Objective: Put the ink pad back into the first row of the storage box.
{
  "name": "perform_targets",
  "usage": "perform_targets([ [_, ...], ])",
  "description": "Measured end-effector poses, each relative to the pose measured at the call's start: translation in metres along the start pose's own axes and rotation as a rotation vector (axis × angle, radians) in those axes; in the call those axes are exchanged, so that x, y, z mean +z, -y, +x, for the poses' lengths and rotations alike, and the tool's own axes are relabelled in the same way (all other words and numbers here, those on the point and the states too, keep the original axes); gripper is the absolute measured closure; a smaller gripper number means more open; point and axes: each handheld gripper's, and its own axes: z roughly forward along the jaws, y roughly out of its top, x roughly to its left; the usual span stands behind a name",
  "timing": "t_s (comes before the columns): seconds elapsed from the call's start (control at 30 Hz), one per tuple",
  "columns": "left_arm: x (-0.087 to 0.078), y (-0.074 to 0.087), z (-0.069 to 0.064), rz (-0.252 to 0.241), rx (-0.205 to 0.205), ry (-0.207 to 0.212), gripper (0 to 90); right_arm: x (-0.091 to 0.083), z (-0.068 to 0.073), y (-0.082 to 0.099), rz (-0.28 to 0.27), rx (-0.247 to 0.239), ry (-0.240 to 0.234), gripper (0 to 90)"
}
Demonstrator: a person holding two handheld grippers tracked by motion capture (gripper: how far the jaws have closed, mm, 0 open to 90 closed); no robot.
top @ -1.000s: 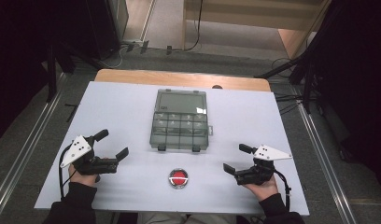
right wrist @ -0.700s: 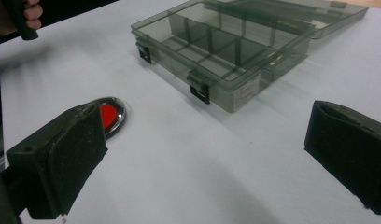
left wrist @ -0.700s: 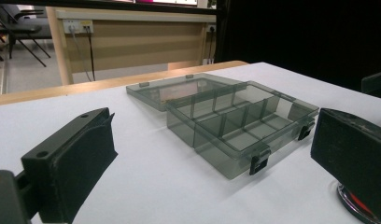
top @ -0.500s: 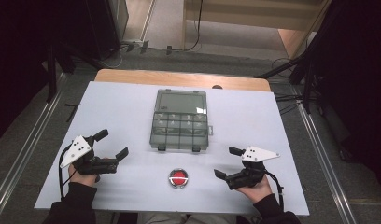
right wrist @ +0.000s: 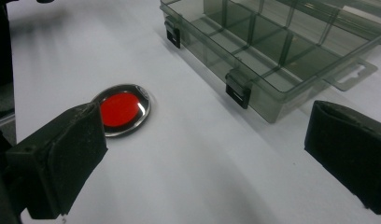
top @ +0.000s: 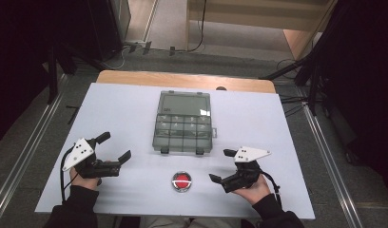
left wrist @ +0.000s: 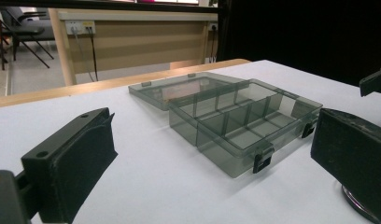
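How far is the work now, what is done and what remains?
Done: the compartment box lies open, compartments looking empty. In hand: nothing; the right hand-held gripper is open near the red button, the left hand-held gripper open and apart. Left: any touching of button or box.

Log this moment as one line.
left gripper open, idle | right gripper open, nearing red button | compartment box lid open, empty

**Both grippers held low, jaws apart**

Left gripper [top: 117, 147] gripped in the left hand [top: 82, 176] at the near left, jaws spread wide and aimed forward and to the right, forearm entering from the bottom edge. Right gripper [top: 222, 166] gripped in the right hand [top: 250, 189] at the near right, jaws likewise spread, aimed leftward, grey plate on top. Nothing between either pair of jaws.
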Motion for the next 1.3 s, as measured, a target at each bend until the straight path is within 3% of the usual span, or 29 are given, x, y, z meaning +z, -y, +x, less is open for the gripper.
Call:
perform_targets([
  [0.27, 0.0, 0.0, 0.0, 0.0, 0.001, 0.0, 0.0, 0.016, 0.009, -0.014, 0.041, -0.038, -0.04, 0.0],
  [0.7, 0.0, 0.0, 0.0, -0.001, 0.001, 0.005, 0.0, 0.043, 0.023, -0.021, 0.112, -0.074, -0.099, 0.0],
  [1.03, -0.001, 0.0, -0.001, -0.002, 0.0, 0.005, 0.0, 0.055, 0.029, -0.022, 0.15, -0.083, -0.128, 0.0],
  [1.3, -0.001, 0.0, -0.001, -0.003, -0.002, 0.009, 0.0, 0.066, 0.038, -0.022, 0.198, -0.124, -0.13, 0.0],
])
